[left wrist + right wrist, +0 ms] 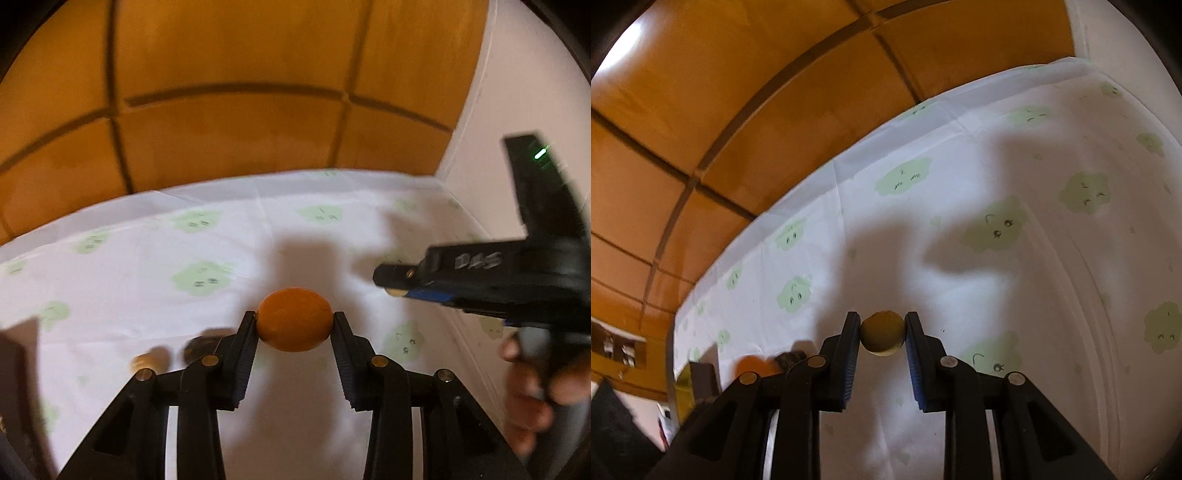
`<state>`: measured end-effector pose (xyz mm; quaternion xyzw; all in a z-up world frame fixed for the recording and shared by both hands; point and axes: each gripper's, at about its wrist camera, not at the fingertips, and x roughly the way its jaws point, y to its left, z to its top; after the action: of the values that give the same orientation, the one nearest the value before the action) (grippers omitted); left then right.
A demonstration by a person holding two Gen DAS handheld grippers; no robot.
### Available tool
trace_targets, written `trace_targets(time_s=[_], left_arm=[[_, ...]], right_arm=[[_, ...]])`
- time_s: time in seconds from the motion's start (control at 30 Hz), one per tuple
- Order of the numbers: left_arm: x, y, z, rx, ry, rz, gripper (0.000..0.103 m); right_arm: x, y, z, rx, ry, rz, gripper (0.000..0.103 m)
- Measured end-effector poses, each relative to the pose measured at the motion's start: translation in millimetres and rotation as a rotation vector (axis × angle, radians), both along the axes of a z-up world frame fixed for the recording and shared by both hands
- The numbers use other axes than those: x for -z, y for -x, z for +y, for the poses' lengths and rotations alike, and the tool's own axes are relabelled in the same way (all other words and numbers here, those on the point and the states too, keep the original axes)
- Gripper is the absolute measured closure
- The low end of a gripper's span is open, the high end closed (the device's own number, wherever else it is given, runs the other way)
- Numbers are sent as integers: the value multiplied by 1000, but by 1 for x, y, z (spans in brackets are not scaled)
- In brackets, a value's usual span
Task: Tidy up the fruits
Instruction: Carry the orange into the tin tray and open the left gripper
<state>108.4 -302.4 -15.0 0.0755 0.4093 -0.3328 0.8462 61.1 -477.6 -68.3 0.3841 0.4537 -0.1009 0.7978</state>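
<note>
Above the cloth (147, 266), both grippers are loaded and held clear of the surface, so the step in hand looks like the carry between pick-up and set-down. Left gripper (294, 320) has its fingertips pressed against the two ends of an orange (293, 319), which sits right at the tips rather than deep between the pads; the fruit appears lifted, with the white, green-printed cloth showing below it. Right gripper (882, 330) is clamped on a small round yellow-green fruit (882, 333), also pinched at the very tips and clear of the cloth. From the left wrist view the right gripper's body (480, 280) shows at the right edge with the hand (532, 391) around its handle, so the two tools are near each other but apart. A few blurred items lie low at the left of both views, among them a dark lump (201, 345) and another orange thing (753, 365); what they are cannot be told. No bowl or tray is clearly visible, so the destination is uncertain. My judgement is that the next move calls for carrying each fruit steadily to its place, keeping the squeeze even because tip grips on round fruit can slip, lowering until the fruit rests, then releasing.
</note>
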Motion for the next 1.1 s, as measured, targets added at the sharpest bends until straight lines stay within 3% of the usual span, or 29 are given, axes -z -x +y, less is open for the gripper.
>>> trace_targets(time_s=[0.33,0.6,0.93,1.1], left_arm=[[-33,18,103,-198,18,-77,63],[-31,10,196,-347,9,-70,63],[3,-34,323,-626,50,104,63],[24,-62,361,-738,71,190,63]], right_arm=[[17,-18,33,-162,81,71,79],[19,-17,39,-173,150,75,79],[16,-16,43,-169,169,54,79],[13,-16,46,-185,170,40,79]])
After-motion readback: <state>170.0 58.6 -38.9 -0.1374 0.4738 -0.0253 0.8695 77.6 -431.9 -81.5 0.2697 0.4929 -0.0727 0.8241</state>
